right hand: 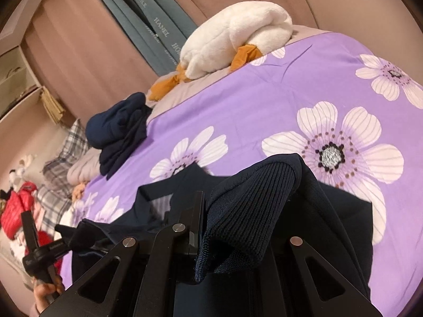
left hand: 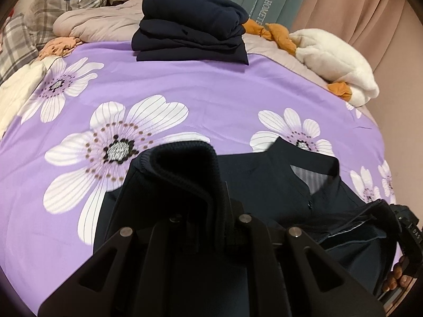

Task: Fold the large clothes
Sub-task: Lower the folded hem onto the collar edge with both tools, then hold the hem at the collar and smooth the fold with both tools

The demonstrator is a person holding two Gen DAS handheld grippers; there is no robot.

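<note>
A dark navy jacket [left hand: 264, 185] lies spread at the near side of the purple flowered bedspread [left hand: 211, 92], its collar showing a grey lining. My left gripper [left hand: 220, 211] is shut on the ribbed hem [left hand: 185, 163], which folds up over its fingers. My right gripper [right hand: 206, 219] is shut on another stretch of the same ribbed hem [right hand: 251, 211] of the jacket [right hand: 330, 211]. In the left wrist view the right gripper [left hand: 404, 224] shows at the right edge, pinching cloth, a hand below it. The left gripper [right hand: 66, 240] shows at the lower left of the right wrist view, also pinching the jacket.
A stack of folded navy clothes [left hand: 190, 26] sits at the far edge of the bedspread [right hand: 264, 105]. A white plush duck [left hand: 335, 60] with orange feet lies at the far right corner. Plaid pillows [left hand: 66, 2] and a grey quilt lie far left. A red jacket [right hand: 18, 211] lies beyond the bed.
</note>
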